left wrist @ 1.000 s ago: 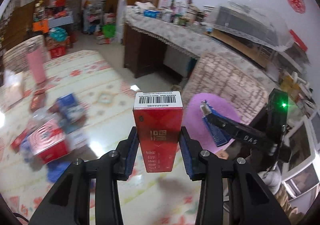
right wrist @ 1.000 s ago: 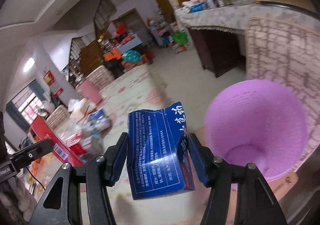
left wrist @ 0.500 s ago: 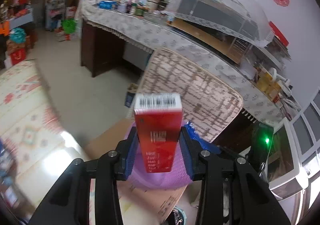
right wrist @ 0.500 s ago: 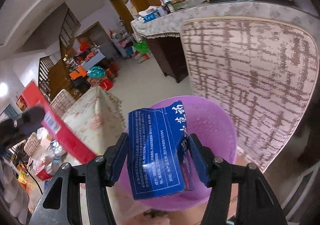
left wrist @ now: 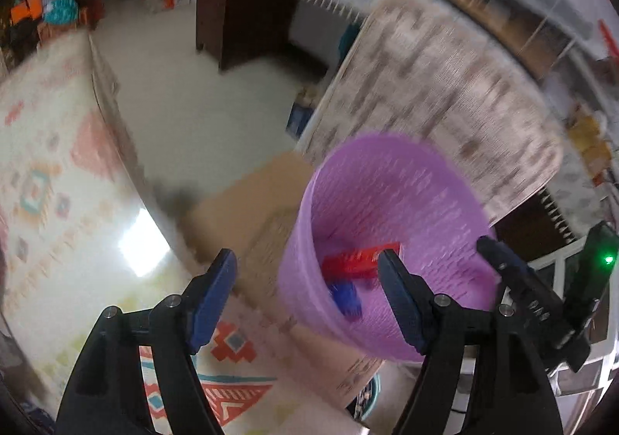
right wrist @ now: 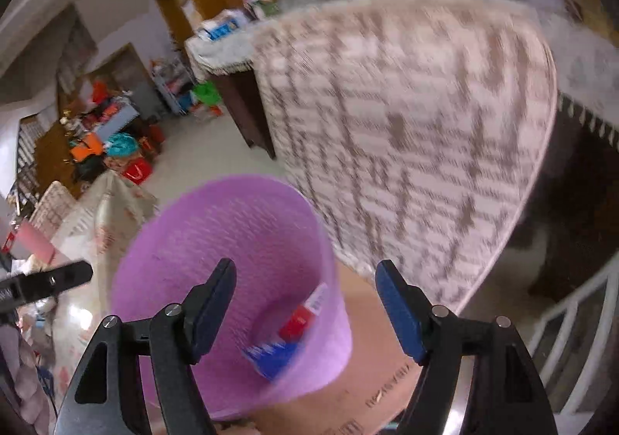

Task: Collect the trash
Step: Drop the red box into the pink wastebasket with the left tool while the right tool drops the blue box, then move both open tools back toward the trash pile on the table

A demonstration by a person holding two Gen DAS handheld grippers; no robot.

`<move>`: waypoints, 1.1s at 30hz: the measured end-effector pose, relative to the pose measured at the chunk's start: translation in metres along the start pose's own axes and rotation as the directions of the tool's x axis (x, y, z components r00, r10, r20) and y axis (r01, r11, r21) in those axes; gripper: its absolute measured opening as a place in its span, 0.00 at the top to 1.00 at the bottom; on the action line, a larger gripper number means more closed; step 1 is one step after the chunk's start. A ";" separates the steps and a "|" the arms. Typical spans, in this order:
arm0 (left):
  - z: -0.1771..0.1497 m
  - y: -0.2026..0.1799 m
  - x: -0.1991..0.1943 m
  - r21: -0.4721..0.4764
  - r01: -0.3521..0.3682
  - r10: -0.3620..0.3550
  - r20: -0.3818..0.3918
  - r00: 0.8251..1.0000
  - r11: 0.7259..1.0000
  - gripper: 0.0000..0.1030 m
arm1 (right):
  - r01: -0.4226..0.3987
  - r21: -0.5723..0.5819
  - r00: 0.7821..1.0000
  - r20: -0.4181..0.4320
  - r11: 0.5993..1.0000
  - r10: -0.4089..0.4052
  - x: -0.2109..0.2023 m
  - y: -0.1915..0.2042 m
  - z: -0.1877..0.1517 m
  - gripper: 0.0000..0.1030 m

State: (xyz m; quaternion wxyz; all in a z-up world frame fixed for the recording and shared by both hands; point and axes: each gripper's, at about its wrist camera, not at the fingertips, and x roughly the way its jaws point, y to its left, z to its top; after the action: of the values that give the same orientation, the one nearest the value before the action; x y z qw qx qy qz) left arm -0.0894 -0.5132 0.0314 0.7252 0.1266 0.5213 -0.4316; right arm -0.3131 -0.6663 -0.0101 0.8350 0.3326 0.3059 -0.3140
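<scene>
- Both boxes have left the grippers since a moment ago: the red box [left wrist: 361, 260] and the blue box [left wrist: 347, 301] now lie inside the purple bin [left wrist: 390, 183], down near its bottom.
- Left gripper [left wrist: 305, 291] hangs over the bin's near rim, its jaws opening, well apart, with nothing between them.
- Right gripper [right wrist: 305, 303] hangs above the bin too, its jaws also opening and holding nothing.
- From the right wrist view the red box [right wrist: 300, 319] rests against the bin's inner wall [right wrist: 232, 241], and the blue box [right wrist: 272, 355] lies just below it, touching or nearly so.
- Bin stands on brown cardboard [left wrist: 247, 202], beside the patterned tablecloth [left wrist: 50, 164].
- A chair back [right wrist: 406, 125] with a woven cover rises just behind the bin.
- Both views are blurred.
</scene>
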 end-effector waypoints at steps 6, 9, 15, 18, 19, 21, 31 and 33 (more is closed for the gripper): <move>-0.006 0.001 0.041 -0.044 0.055 -0.061 -0.130 0.990 0.997 0.66 | -0.041 0.064 0.996 -0.075 0.997 0.045 0.019 -0.012 -0.016 0.24; -0.009 0.004 0.043 -0.089 0.099 -0.110 -0.138 0.984 0.991 0.73 | -0.089 0.099 0.990 -0.099 0.991 0.099 0.024 -0.012 -0.022 0.35; -0.016 0.008 0.027 -0.079 0.055 -0.067 -0.162 0.985 0.995 0.78 | -0.129 0.110 0.983 -0.115 0.986 0.141 0.016 -0.002 -0.023 0.59; -0.020 0.018 0.015 -0.086 0.031 -0.043 -0.147 0.988 0.996 0.80 | -0.141 0.105 0.976 -0.153 0.984 0.156 0.015 0.009 -0.030 0.59; -0.020 0.019 0.013 -0.084 0.016 -0.028 -0.140 0.990 0.996 0.80 | -0.144 0.099 0.974 -0.161 0.985 0.158 0.015 0.013 -0.034 0.59; -0.021 0.020 0.006 -0.069 0.003 -0.012 -0.126 0.992 0.998 0.80 | -0.147 0.100 0.970 -0.179 0.984 0.163 0.014 0.019 -0.040 0.59; -0.037 0.016 -0.053 -0.023 0.052 -0.051 0.030 0.998 0.998 0.42 | -0.140 0.139 0.982 -0.105 0.980 0.155 -0.006 0.008 -0.043 0.29; -0.046 0.018 -0.071 -0.022 0.062 -0.060 0.055 0.997 0.998 0.41 | -0.127 0.135 0.989 -0.059 0.983 0.136 -0.026 -0.001 -0.043 0.29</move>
State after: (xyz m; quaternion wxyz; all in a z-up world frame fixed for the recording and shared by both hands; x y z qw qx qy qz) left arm -0.1117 -0.4383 0.0680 0.7271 0.0903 0.5100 -0.4507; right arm -0.3426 -0.6265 -0.0169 0.8194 0.4164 0.2904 -0.2661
